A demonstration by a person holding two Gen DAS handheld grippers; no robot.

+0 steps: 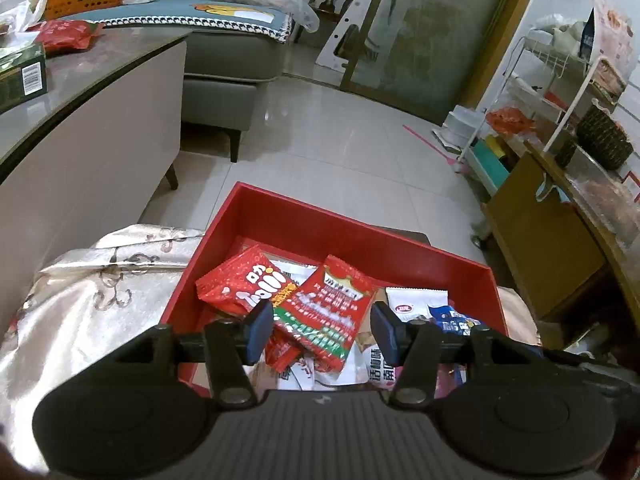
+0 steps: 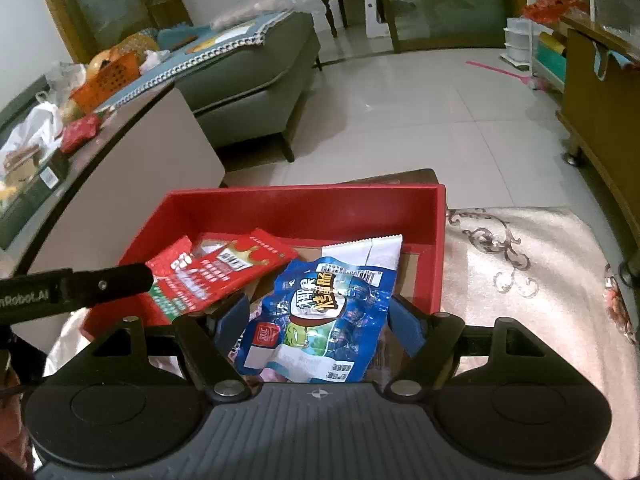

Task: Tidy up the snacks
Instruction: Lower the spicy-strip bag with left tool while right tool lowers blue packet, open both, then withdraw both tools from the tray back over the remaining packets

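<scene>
A red box (image 1: 320, 226) on a patterned cloth holds several snack packets. In the left wrist view my left gripper (image 1: 322, 330) is open over the box, its jaws either side of a red and green packet (image 1: 326, 314); a red packet with white letters (image 1: 248, 286) lies to its left. In the right wrist view my right gripper (image 2: 318, 326) is open over the same red box (image 2: 304, 204), its jaws either side of a blue snack bag (image 2: 324, 316). The left gripper's finger (image 2: 100, 286) reaches in from the left over the red and green packet (image 2: 216, 274).
A grey-topped table (image 1: 92, 76) with a red bag (image 1: 66, 36) and a dark box (image 1: 22, 76) stands to the left. A grey sofa (image 1: 236, 52) is beyond it. A wooden cabinet (image 1: 560, 232) and a white rack (image 1: 532, 92) stand right. The silvery cloth (image 2: 532, 268) surrounds the box.
</scene>
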